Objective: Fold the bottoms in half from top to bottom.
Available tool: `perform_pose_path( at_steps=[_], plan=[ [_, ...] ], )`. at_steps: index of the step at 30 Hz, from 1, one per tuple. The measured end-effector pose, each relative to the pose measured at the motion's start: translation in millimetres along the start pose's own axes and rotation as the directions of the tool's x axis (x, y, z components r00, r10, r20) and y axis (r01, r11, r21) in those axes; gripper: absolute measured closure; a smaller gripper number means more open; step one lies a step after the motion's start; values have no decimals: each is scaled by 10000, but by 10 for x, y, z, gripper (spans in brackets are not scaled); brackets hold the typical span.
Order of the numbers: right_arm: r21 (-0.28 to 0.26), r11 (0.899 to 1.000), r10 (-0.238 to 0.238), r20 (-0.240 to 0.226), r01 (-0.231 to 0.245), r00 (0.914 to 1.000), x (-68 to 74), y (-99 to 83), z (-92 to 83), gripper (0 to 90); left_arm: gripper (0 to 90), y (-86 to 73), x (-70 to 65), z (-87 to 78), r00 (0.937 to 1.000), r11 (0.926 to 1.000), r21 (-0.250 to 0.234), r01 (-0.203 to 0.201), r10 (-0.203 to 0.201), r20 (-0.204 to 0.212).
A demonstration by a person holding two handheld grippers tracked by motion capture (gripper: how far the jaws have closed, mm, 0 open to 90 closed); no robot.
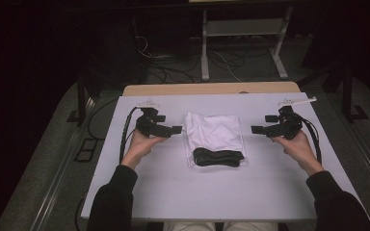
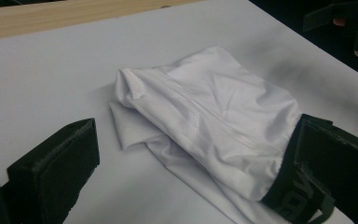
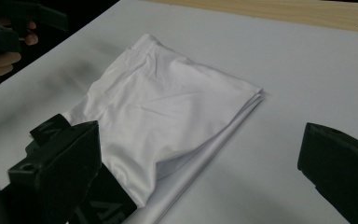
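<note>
A folded white garment (image 1: 214, 132) with a black elastic waistband (image 1: 218, 157) lies in the middle of the white table cover (image 1: 197, 192), waistband toward the person. My left gripper (image 1: 168, 123) is held just left of it and my right gripper (image 1: 264, 123) just right of it, both pointing inward. In the left gripper view the garment (image 2: 214, 107) lies flat ahead of my open left gripper (image 2: 198, 135), with the waistband (image 2: 289, 196) by the right jaw. In the right gripper view my right gripper (image 3: 198, 140) is also open, with the garment (image 3: 163, 102) ahead and the waistband (image 3: 102, 205) by the left jaw.
A bare wooden strip (image 1: 212, 88) of the table shows beyond the cover's far edge. Behind the table stand a metal frame (image 1: 204, 48) and loose cables (image 1: 173, 72) on the floor. Cables trail from both grippers along the cover's sides.
</note>
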State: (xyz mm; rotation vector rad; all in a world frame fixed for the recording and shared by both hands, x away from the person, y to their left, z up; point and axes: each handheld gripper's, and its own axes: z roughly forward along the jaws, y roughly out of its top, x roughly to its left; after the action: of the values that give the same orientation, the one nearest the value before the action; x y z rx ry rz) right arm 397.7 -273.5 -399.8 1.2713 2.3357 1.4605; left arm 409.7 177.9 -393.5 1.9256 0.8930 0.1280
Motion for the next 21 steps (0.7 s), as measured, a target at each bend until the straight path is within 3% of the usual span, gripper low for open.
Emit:
perform_pose_path(
  at_steps=[10,21],
  plan=[
    [-126,9989,-446,20,446,9990,217,-140,-130,0,0,-122,-117,-154,9995,9992,-266,-303,302,-50],
    [-186,9979,-612,239,616,9978,282,-334,-307,0,0,-263,-244,-380,9980,9945,-862,-596,576,-252]
  ],
)
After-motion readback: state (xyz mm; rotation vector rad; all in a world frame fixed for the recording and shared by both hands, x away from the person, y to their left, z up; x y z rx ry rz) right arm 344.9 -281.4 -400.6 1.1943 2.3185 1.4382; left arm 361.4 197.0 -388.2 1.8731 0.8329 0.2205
